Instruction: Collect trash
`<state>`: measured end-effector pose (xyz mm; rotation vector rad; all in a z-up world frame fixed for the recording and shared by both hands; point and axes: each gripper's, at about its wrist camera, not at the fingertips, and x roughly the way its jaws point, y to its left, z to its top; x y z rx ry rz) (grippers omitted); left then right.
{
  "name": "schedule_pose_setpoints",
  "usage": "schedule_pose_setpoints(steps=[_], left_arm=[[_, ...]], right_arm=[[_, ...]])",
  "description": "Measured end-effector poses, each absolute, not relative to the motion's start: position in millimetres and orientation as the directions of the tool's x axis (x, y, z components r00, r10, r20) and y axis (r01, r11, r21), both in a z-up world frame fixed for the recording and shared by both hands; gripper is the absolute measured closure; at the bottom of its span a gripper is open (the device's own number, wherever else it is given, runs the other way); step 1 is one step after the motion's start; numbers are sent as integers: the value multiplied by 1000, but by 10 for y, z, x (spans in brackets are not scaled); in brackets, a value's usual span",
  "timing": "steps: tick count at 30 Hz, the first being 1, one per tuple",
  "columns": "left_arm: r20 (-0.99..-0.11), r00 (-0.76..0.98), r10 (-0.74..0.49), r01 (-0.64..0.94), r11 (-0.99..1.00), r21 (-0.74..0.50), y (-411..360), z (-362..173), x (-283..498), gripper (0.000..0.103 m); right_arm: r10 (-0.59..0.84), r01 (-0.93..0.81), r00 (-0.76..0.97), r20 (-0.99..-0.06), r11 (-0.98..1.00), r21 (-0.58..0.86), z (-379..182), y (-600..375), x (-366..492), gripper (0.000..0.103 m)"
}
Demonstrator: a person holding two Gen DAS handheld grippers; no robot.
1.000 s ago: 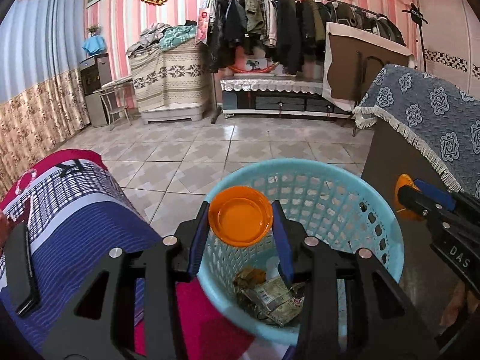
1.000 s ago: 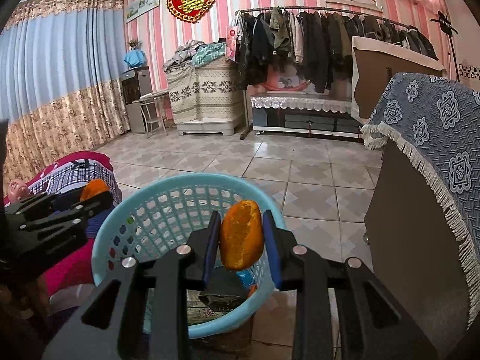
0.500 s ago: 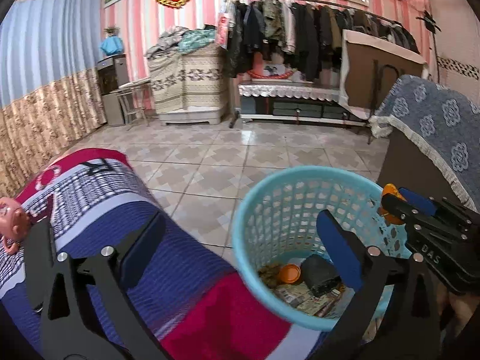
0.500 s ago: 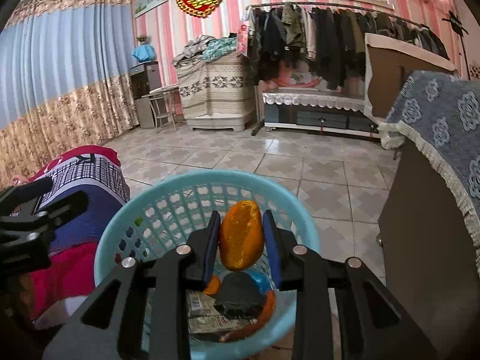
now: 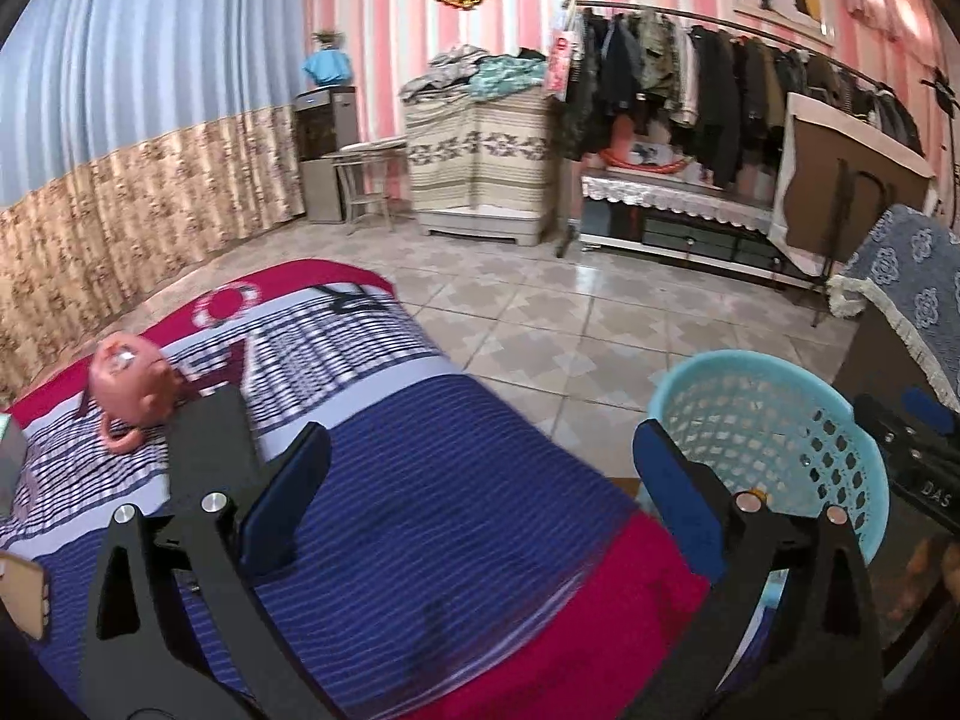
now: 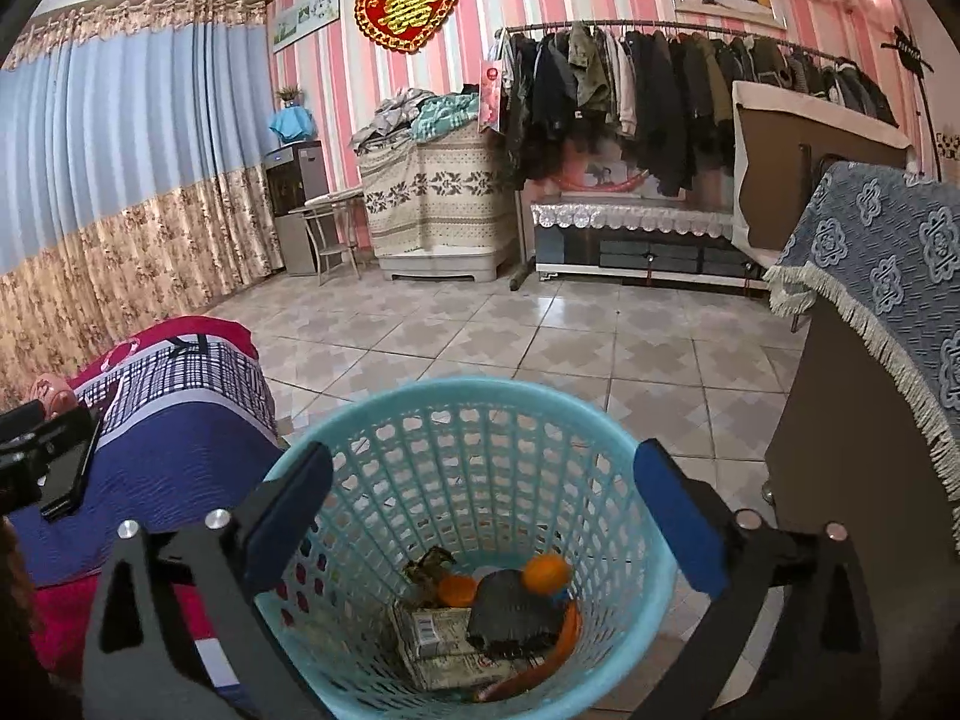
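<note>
Left hand-held gripper, blue-padded jaws wide and empty, hangs over a striped woven bedcover, while the right hand-held gripper, just sprung open and empty, frames the round turquoise lattice basket holding crumpled paper and orange peel below.

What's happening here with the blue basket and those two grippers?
A person is collecting trash with two handheld grippers. The right gripper hangs over the blue basket, jaws just opened and empty; an orange peel piece lies inside with other trash. The left gripper, open and empty, points at the striped blanket.
</note>
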<state>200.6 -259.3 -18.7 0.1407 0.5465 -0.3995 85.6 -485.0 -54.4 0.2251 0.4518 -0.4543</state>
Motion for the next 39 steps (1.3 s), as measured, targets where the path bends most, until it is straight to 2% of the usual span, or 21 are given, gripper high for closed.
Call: schedule_pose_setpoints(steps=[6, 11, 17, 23, 28, 32, 39], left_arm=[[-517, 813, -269, 367, 925, 96, -2281, -44, 1830, 6], [-481, 833, -274, 340, 939, 52, -1911, 71, 1566, 6], [-498, 838, -225, 300, 951, 75, -1626, 91, 1264, 6], [-439, 884, -159, 231, 966, 116, -1407, 196, 985, 5], [-432, 887, -162, 222, 971, 91, -1275, 261, 835, 5], [-464, 864, -194, 238, 970, 39, -1152, 220, 789, 5], [-427, 899, -101, 153, 984, 89, -998, 130, 609, 5]], right_arm=[[-336, 454, 792, -509, 883, 122, -496, -4732, 766, 5], [-325, 442, 790, -520, 889, 115, -411, -4560, 675, 5], [-288, 398, 814, -505, 909, 122, -265, -4275, 586, 5], [-279, 359, 836, -473, 930, 85, -121, -3952, 478, 5], [-261, 319, 854, -450, 946, 59, -36, -3694, 381, 5], [-236, 286, 865, -442, 957, 47, -19, -3488, 290, 5], [-196, 226, 878, -436, 974, 17, -43, -3165, 158, 5]])
